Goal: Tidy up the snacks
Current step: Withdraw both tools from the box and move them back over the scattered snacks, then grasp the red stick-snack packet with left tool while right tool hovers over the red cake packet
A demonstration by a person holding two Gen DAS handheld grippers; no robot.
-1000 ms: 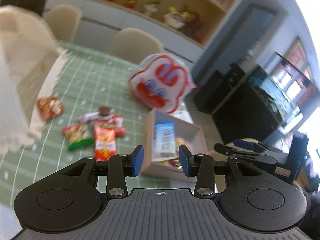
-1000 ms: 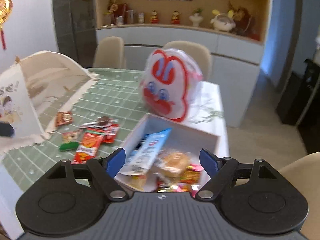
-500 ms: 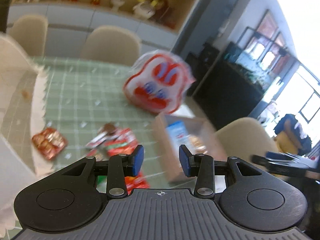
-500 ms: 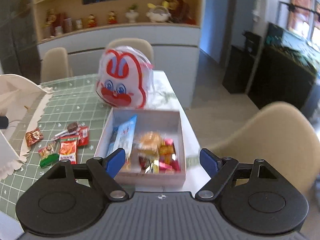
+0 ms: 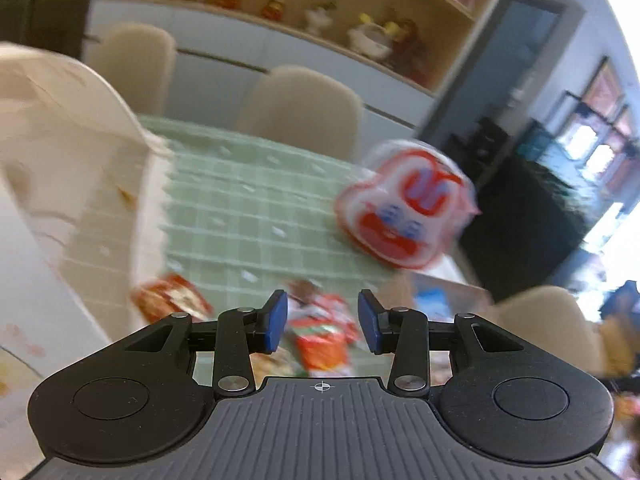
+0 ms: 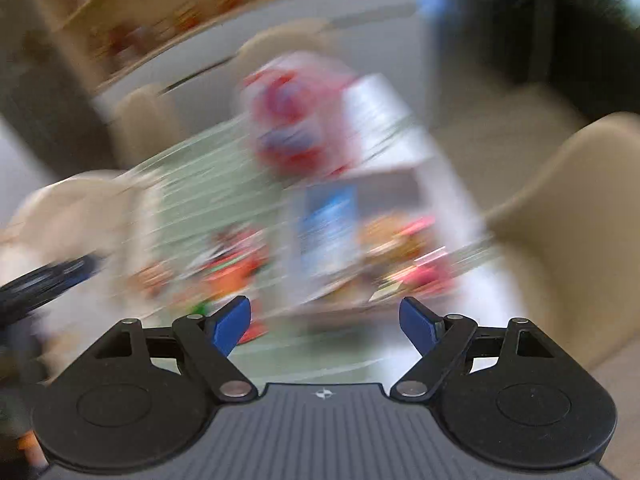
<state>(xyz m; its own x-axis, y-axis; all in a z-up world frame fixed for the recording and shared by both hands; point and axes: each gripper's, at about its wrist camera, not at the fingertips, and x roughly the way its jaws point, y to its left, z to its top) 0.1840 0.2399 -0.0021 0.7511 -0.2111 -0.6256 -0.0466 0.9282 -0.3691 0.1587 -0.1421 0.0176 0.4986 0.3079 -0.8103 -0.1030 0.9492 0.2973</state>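
Snack packets (image 5: 320, 332) lie loose on the green checked tablecloth (image 5: 240, 200), directly ahead of the left gripper (image 5: 322, 326), whose blue fingers stand partly spread with nothing between them. Judgement: this tool is lined up over the red-and-orange packets to collect one. Another red packet (image 5: 170, 304) lies apart, by the edge of a white mesh food cover (image 5: 68, 140). Right gripper (image 6: 326, 322) is spread wide and empty; its view is heavily smeared. Open box (image 6: 360, 236) near the table corner already holds a blue packet (image 6: 330, 224) and assorted sweets, evidently the collecting point. Rabbit-faced bag (image 5: 408, 216) stands behind the box. Loose packets remain unsorted
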